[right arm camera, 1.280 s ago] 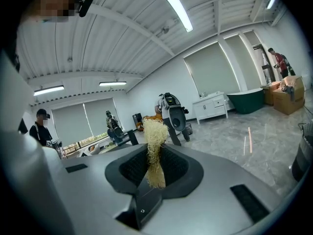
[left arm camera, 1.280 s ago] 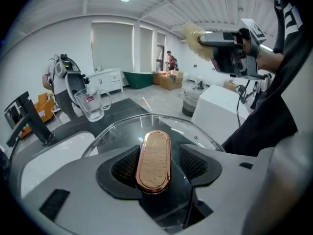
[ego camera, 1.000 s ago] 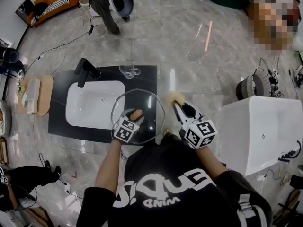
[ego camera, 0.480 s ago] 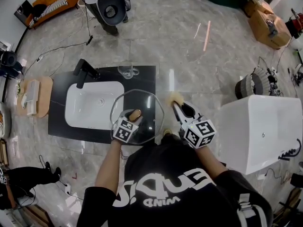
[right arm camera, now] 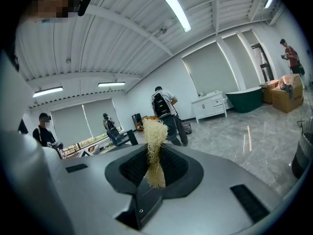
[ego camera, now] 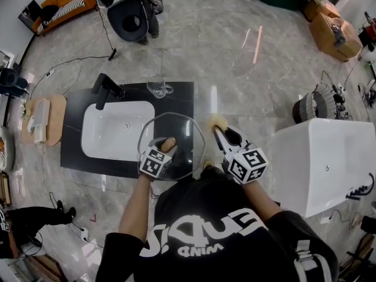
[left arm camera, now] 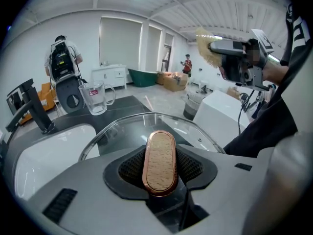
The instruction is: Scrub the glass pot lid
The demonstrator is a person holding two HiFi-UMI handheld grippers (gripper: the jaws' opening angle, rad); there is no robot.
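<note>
The glass pot lid (ego camera: 179, 125) hangs tilted over the black counter's right part, beside the sink. My left gripper (ego camera: 165, 147) is shut on its wooden handle (ego camera: 168, 142); the jaws have just been closing with that handle between them. In the left gripper view the handle (left arm camera: 160, 161) stands pinched between the black pads, with the lid's glass (left arm camera: 142, 126) spreading beyond it. To the lid's right my right gripper (ego camera: 222, 133) is shut on a pale fibre scrubber (ego camera: 218, 121), clear of the glass. The scrubber (right arm camera: 154, 141) sticks up out of the jaws in the right gripper view.
A white sink basin (ego camera: 117, 128) sits in the black counter (ego camera: 76, 154) with a black faucet (ego camera: 106, 89) and a glass mug (ego camera: 158, 89) at the back. A white tub (ego camera: 329, 163) stands at the right. A person (ego camera: 126, 7) is far behind.
Both grippers and the lid stay almost where they were. The person at the back has shifted left along the floor.
</note>
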